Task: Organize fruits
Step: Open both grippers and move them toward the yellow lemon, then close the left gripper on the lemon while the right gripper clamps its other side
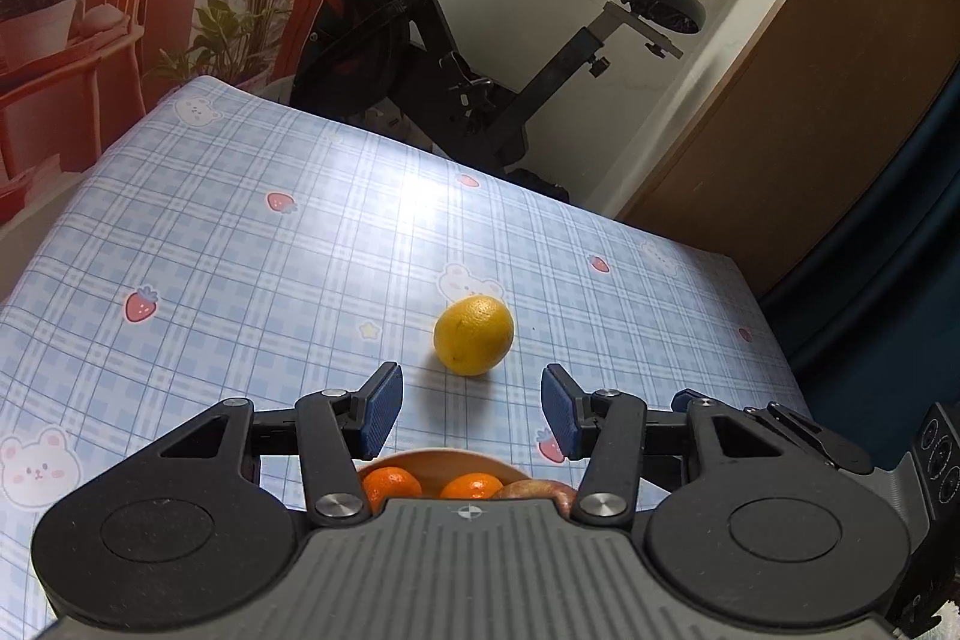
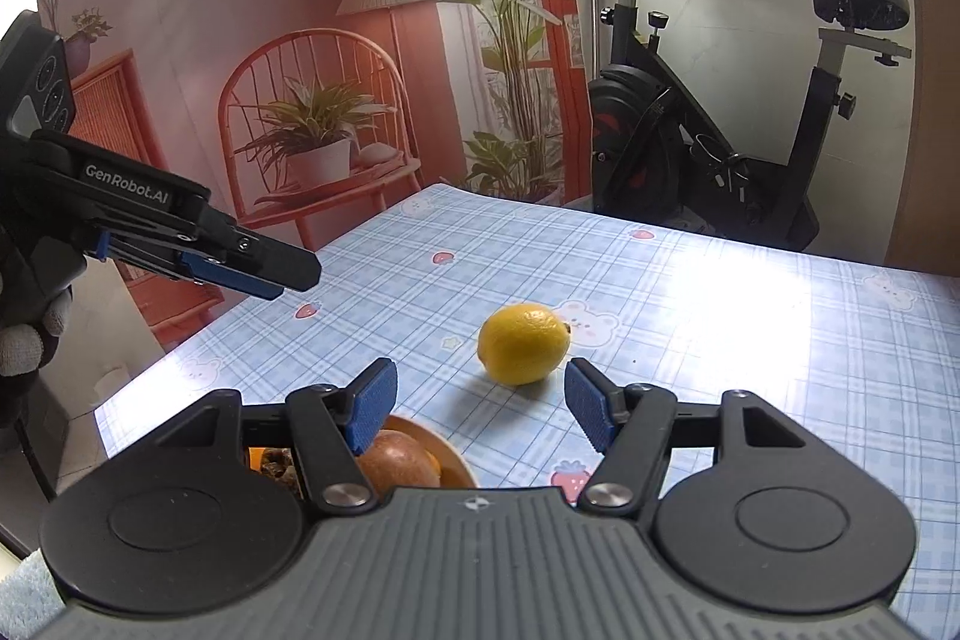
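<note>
A lemon (image 2: 524,343) lies on the checked counter (image 2: 750,340) just ahead of the right hand-held gripper (image 2: 480,403), jaws spread and empty; centring both pads around its middle should secure it for the bowl (image 2: 456,463). The left hand-held gripper (image 1: 472,406) is spread too.

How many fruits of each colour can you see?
Yellow: 1, the lemon on the table.
Orange: 2, the tangerines in the bowl.
Reddish-brown: 1, the round fruit in the bowl.
Total: 4 in view; more may be hidden.
</note>
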The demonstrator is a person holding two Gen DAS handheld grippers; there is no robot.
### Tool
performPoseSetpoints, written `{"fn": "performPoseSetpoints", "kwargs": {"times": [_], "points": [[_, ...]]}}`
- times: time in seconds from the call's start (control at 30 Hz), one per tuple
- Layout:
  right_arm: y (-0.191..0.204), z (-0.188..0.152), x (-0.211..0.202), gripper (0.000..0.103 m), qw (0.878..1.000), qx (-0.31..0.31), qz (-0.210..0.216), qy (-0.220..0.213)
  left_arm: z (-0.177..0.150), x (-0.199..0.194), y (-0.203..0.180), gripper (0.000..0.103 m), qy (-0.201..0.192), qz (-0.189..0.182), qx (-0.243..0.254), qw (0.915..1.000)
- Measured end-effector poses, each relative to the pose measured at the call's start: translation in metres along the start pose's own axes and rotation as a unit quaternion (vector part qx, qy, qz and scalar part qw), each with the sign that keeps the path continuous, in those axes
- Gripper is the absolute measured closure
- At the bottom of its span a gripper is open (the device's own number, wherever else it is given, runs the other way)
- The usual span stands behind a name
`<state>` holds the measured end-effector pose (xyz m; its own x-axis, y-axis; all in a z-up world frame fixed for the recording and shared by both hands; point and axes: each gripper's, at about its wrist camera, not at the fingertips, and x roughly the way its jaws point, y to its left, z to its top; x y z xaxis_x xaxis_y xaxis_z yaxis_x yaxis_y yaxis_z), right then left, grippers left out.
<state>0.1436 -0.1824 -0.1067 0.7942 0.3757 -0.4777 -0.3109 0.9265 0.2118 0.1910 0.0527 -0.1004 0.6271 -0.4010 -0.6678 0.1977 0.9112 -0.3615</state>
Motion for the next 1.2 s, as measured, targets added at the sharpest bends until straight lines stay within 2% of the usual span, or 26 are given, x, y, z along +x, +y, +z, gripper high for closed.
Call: {"fn": "performPoseSetpoints", "kwargs": {"times": [0.2,0.43,0.53,0.77,1.2], "points": [[-0.016,0.0,0.014,0.037,1.0,0.005,-0.019,-0.007,0.005,0.014,-0.001,0.05,-0.011,0.02,0.021,0.9995],[-0.029,0.007,0.045,0.037,1.0,-0.01,-0.025,-0.002,0.016,0.038,0.005,0.05,-0.007,0.036,0.022,0.9991],[-0.032,0.007,0.063,0.037,1.0,-0.014,-0.015,0.015,0.021,0.049,0.009,0.05,0.003,0.027,0.011,0.9996],[-0.037,-0.001,0.107,0.037,0.998,-0.014,0.008,0.055,0.029,0.076,0.006,0.05,0.021,0.017,0.025,0.9993],[-0.043,-0.009,0.137,0.037,0.997,0.001,0.046,0.06,0.029,0.124,0.005,0.049,0.068,-0.008,0.037,0.997]]}}
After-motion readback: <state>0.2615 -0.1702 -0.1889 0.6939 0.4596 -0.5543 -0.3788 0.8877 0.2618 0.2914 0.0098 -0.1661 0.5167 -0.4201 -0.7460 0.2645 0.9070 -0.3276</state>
